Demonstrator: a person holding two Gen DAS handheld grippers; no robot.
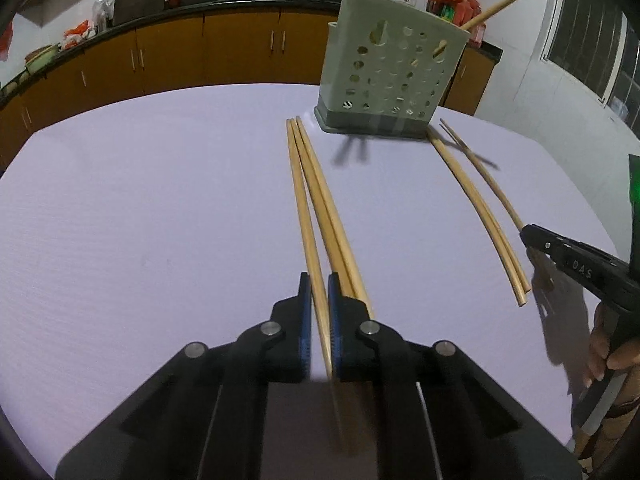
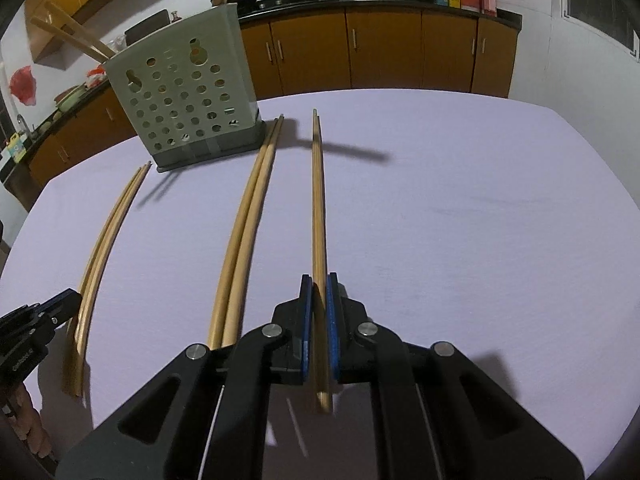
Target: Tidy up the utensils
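Your left gripper (image 1: pixel 319 292) is clamped on one chopstick (image 1: pixel 305 216) of three lying together on the table (image 1: pixel 160 200). Your right gripper (image 2: pixel 319 292) is closed on a single chopstick (image 2: pixel 318 200) to the right of the holder (image 2: pixel 188 96). Several chopsticks already stand in the holder. A further pair (image 2: pixel 244 232) lies just beside its base. Judged progress: partly done; five sticks remain on the table besides the two gripped.

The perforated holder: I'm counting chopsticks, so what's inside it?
Chopstick ends stick out above the perforated holder. Its walls hide their lower parts, so an exact count is unclear.
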